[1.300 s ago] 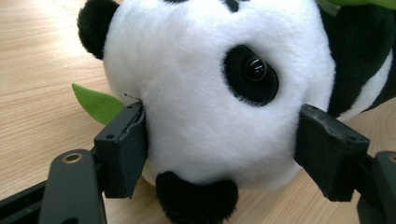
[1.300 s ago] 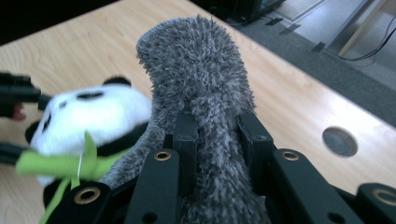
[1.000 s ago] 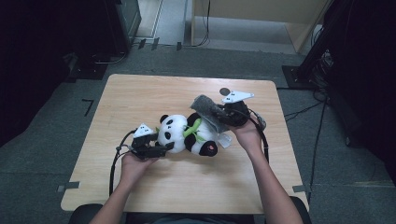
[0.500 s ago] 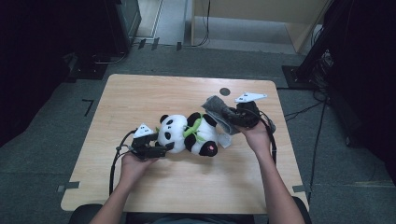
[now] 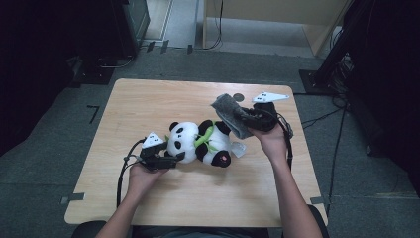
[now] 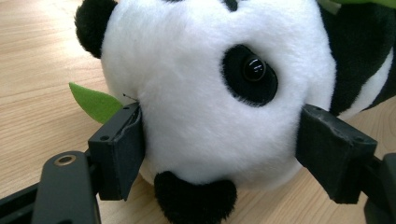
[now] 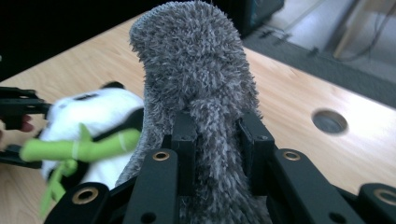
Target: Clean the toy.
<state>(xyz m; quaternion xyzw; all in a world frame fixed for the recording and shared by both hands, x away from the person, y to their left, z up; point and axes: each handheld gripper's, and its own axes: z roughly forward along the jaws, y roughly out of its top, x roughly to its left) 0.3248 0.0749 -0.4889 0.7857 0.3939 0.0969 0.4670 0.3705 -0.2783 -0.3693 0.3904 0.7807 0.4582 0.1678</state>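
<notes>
Panda toy clamped at the head, grey cloth pinched above it.

The left gripper (image 6: pixel 219 154) had its jaws wide around the plush panda's (image 5: pixel 200 144) head on the table (image 5: pixel 148 104), just easing wider; beyond, the right gripper (image 7: pixel 217 140) pinched the fuzzy grey cloth (image 7: pixel 196 84) between narrow jaws.

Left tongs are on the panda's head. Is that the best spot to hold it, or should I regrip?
Keep the head. The panda lies on its side, and its round head sits squarely between the left tongs, pads on opposite sides. It is probably firmer than the limbs; come in level from its crown end.
</notes>
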